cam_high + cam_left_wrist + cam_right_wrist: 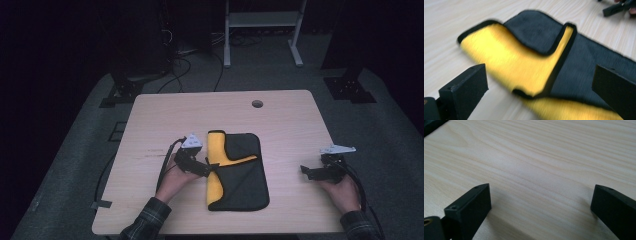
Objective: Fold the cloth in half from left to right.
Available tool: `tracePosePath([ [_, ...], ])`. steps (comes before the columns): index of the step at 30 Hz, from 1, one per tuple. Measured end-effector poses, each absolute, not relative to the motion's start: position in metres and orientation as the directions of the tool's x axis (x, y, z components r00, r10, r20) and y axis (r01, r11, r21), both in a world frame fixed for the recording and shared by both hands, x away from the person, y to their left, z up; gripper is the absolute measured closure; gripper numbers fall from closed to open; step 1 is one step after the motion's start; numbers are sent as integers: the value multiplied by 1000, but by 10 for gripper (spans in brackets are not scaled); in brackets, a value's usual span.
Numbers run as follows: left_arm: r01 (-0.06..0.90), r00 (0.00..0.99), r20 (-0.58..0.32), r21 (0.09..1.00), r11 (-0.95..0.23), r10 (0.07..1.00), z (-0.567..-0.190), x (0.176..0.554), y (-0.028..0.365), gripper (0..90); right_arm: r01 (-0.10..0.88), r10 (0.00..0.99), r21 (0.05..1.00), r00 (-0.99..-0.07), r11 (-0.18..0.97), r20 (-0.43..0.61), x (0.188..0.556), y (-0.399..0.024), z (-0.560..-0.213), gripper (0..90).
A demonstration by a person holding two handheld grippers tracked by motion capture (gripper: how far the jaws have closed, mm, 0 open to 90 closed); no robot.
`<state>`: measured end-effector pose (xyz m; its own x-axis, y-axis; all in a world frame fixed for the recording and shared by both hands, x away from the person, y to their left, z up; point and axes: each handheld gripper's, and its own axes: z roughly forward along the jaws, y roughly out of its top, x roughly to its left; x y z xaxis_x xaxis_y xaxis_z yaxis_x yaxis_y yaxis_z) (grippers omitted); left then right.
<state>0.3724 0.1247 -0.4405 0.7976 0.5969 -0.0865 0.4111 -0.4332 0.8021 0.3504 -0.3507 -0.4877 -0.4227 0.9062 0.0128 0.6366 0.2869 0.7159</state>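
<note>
Folded cloth [239, 172] lengthwise toward table's [150, 120] far edge

A pale wooden table [280, 115] with a round cable hole [257, 104] stands on grey carpet [75, 150], cables [185, 65] and a white metal frame [262, 30] behind it.

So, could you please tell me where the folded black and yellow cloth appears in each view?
High view: folded black and yellow cloth lies mid-table, by the left gripper.
Left gripper view: it spreads across the middle, beyond the open fingers.
Right gripper view: not in it.
Shared landmark: the pale wooden table.
</note>
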Motion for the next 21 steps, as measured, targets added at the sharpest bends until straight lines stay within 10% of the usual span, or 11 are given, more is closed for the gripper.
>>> tracePosePath([
  [21,486,733,-9,706,-514,680,-470,337,200,0,647,917,713,-398,271,12,350,-351,-488,0],
])
